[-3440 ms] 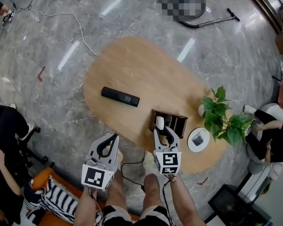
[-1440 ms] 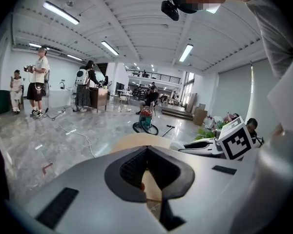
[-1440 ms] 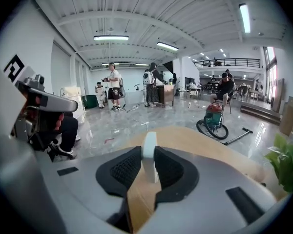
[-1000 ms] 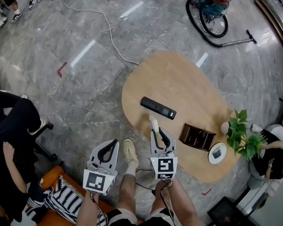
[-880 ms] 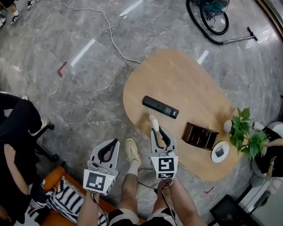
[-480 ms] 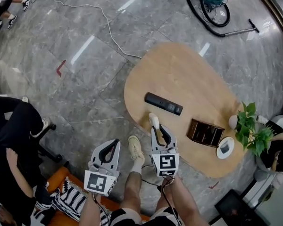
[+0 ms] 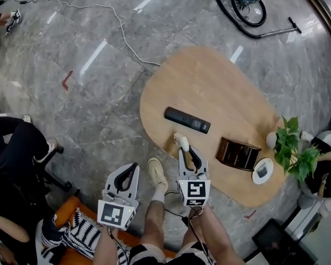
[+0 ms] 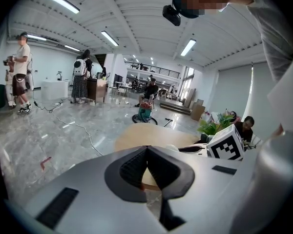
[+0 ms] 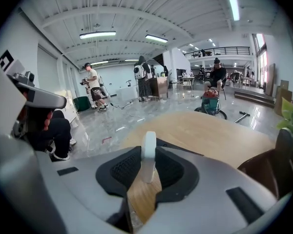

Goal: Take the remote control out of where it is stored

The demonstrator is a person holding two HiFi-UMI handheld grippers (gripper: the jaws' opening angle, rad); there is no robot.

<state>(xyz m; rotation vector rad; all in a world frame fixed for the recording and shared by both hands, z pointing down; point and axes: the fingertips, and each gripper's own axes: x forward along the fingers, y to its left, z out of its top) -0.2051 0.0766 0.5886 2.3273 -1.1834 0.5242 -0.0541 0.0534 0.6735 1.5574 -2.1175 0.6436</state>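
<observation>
Gripping the white remote [image 7: 180, 142] upright, our right gripper [image 7: 184, 150] is clenched on it — left of the holder [image 7: 238, 153], out of it, over the near rim of the table [image 7: 209, 76]. We see a black remote [image 7: 187, 120] lying flat, also left of the holder. Our left gripper [image 7: 133, 167] — well left of the holder, off the table — is pinched together, empty.

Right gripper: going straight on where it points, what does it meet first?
Probably the wooden table near its edge, touched first by the white remote the right gripper grips; black remote lies beyond. Depth unclear.
</observation>
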